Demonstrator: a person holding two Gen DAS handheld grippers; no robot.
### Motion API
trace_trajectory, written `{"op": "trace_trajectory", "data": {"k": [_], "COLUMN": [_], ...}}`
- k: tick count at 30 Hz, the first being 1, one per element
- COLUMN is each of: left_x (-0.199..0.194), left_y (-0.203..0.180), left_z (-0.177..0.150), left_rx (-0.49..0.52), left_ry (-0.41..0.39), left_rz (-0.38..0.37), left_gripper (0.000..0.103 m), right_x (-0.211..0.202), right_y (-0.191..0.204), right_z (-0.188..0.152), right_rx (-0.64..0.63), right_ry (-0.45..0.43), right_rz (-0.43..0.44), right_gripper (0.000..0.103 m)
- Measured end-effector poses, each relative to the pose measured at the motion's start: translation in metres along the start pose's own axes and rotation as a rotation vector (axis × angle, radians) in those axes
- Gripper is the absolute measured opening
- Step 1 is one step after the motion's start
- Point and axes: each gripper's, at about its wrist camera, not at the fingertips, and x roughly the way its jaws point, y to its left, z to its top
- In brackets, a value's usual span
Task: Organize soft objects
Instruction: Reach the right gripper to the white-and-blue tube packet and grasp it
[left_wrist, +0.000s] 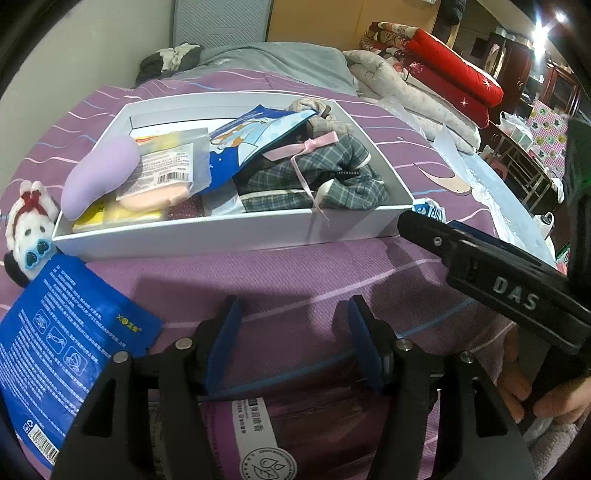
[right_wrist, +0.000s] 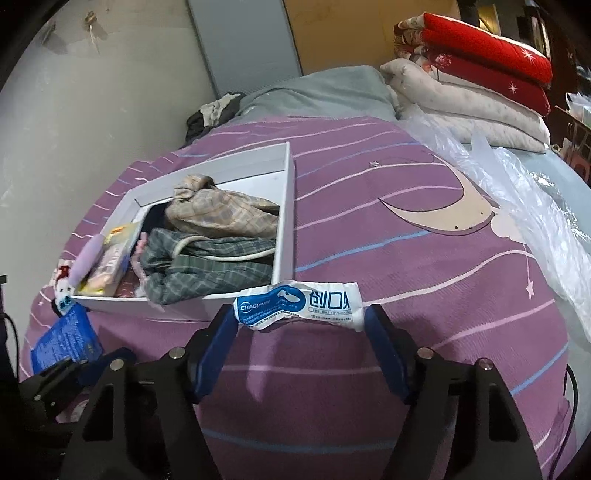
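A white box (left_wrist: 221, 230) on the purple bedspread holds plaid cloths (left_wrist: 314, 177), a lilac soft toy (left_wrist: 99, 170), packets and a blue pouch (left_wrist: 255, 136). My left gripper (left_wrist: 293, 314) is open and empty above the bedspread in front of the box. A blue packet (left_wrist: 62, 339) and a white plush toy (left_wrist: 29, 221) lie at its left. My right gripper (right_wrist: 299, 321) is open, its fingertips either side of a white-and-blue packet (right_wrist: 299, 302) by the box's near corner (right_wrist: 284, 218). The right gripper also shows in the left wrist view (left_wrist: 406, 221).
Folded red and white quilts (right_wrist: 480, 74) are stacked at the bed's far right. Clear plastic sheeting (right_wrist: 517, 192) lies along the right edge. A grey blanket (right_wrist: 325, 88) and dark clothes lie by the wall. A purple packet (left_wrist: 295, 435) sits under my left gripper.
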Motion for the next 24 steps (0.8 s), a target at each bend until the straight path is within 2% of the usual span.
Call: {"op": "trace_trajectory", "data": {"k": [7, 14, 17, 18, 19, 20, 21, 24], "left_x": [-0.001, -0.007, -0.009, -0.009, -0.008, -0.008, -0.008, -0.008], "left_y": [0.000, 0.003, 0.005, 0.005, 0.005, 0.006, 0.006, 0.006], "left_z": [0.000, -0.003, -0.003, -0.003, -0.003, -0.003, -0.003, -0.003], "left_rx": [-0.003, -0.012, -0.021, -0.022, -0.022, -0.021, -0.020, -0.021], "left_ry": [0.000, -0.010, -0.014, -0.015, -0.014, -0.014, -0.014, -0.014], "left_rz": [-0.009, -0.023, -0.026, -0.027, -0.027, -0.027, -0.026, -0.028], "left_gripper": [0.061, 0.062, 0.062, 0.062, 0.062, 0.061, 0.061, 0.062], "right_x": [-0.016, -0.047, -0.049, -0.046, -0.041, -0.034, -0.027, 0.003], "right_y": [0.012, 0.031, 0.034, 0.032, 0.029, 0.026, 0.023, 0.020], "right_z": [-0.002, -0.001, 0.002, 0.002, 0.003, 0.003, 0.002, -0.001], "right_rx": [-0.002, -0.044, -0.064, -0.062, -0.055, -0.047, -0.045, -0.084], "right_ry": [0.000, -0.034, -0.032, -0.026, -0.013, 0.000, 0.007, 0.077], "right_rz": [0.024, 0.059, 0.044, 0.034, 0.025, 0.020, 0.015, -0.031], "right_gripper": [0.057, 0.057, 0.057, 0.063, 0.077, 0.085, 0.088, 0.088]}}
